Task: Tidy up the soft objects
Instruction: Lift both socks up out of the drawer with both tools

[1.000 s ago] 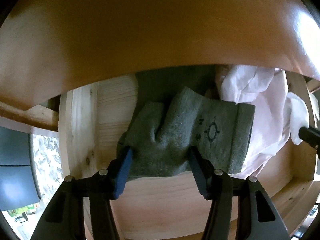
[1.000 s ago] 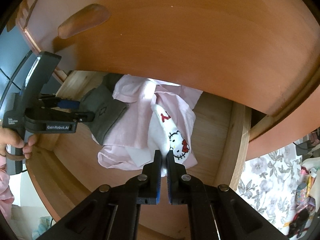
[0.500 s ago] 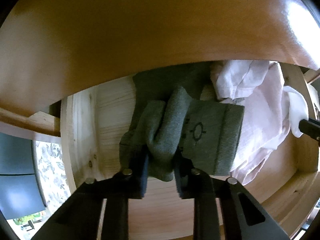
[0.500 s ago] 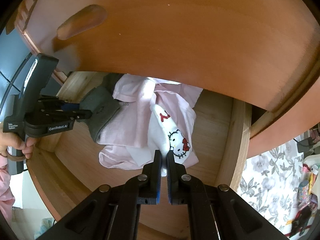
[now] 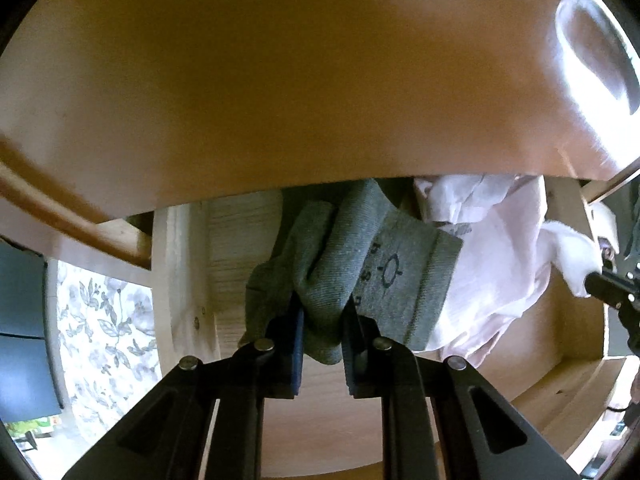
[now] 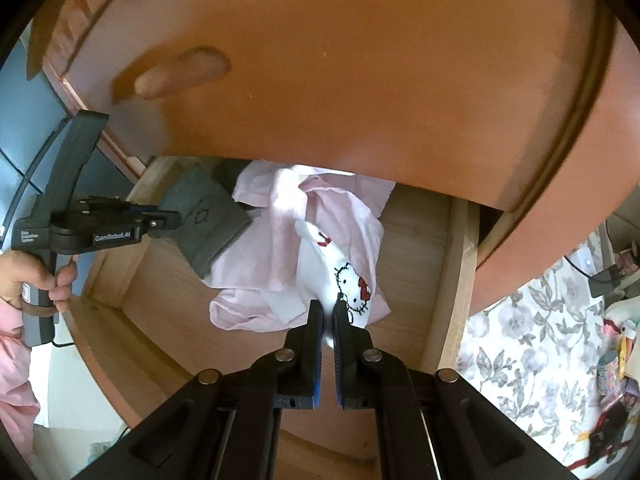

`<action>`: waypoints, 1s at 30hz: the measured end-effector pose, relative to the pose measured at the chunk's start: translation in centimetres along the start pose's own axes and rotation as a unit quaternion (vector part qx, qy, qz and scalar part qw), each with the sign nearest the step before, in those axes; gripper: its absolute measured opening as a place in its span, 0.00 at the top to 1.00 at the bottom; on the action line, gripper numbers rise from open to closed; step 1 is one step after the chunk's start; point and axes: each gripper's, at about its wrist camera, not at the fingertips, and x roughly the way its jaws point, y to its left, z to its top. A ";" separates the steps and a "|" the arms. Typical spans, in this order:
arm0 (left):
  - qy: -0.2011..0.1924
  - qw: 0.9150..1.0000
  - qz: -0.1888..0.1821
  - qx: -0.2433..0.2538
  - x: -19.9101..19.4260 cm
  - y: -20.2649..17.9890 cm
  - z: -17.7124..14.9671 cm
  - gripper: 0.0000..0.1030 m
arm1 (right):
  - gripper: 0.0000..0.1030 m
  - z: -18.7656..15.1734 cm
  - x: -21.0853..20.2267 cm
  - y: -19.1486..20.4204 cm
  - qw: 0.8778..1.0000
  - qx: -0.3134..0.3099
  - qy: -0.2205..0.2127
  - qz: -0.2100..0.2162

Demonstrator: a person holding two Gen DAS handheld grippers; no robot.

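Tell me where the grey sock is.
In the open drawer, left of the pink garment, the grey sock is pinched by the closing left gripper.

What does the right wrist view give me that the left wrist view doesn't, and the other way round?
Only the right wrist view shows the cat print on the white sock pinched in the right gripper, the hand holding the left tool, and the drawer handle.

Only the left wrist view shows the left gripper closing on a bunched fold of the grey sock.

Both show the grey sock, the pink garment and the open wooden drawer.
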 end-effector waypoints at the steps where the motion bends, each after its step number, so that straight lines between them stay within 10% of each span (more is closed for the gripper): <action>1: -0.003 1.000 -0.004 -0.004 -0.3 0.1 -0.3 0.84 | 0.95 -0.1 -0.2 0.1 1.000 0.000 -0.003 0.004; 30: -0.141 0.983 -0.092 -0.069 -11.0 4.6 -11.5 0.84 | 0.96 -3.7 -7.5 2.2 0.983 0.081 -0.096 0.133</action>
